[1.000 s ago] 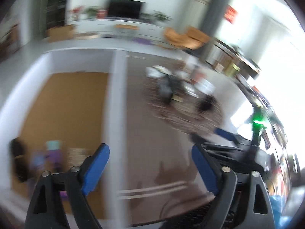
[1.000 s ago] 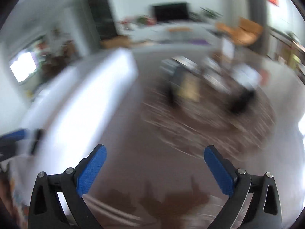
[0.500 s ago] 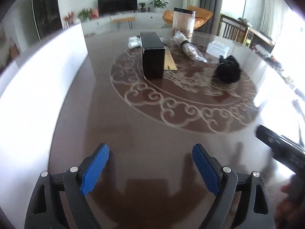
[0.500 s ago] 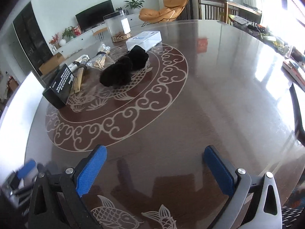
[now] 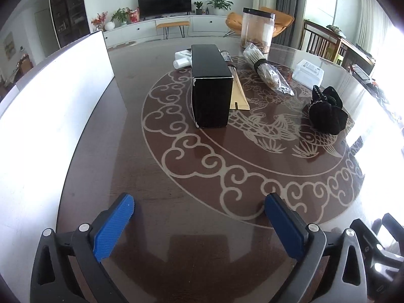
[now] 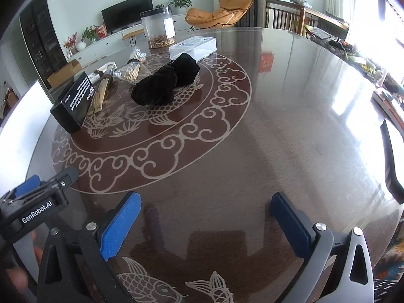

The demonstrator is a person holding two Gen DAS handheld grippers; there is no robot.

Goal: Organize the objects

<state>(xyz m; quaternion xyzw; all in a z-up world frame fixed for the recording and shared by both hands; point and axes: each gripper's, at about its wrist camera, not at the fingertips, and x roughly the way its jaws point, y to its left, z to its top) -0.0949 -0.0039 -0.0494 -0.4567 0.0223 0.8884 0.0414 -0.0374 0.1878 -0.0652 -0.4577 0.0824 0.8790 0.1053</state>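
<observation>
**Both grippers poised over the dark round table, nothing held**

On the dark round table with pale cloud scrollwork [image 5: 176, 227], the left gripper [image 5: 199, 223] has blue-padded jaws spreading wide, nothing between them. Ahead lie a long black cardboard box [image 5: 210, 88], a bagged bundle of sticks [image 5: 267, 72], a clear lidded jar [image 5: 257, 31], a clear plastic box [image 5: 308, 73] and a black fabric bundle [image 5: 325, 112]. The right gripper [image 6: 205, 223] gapes empty too.
</observation>
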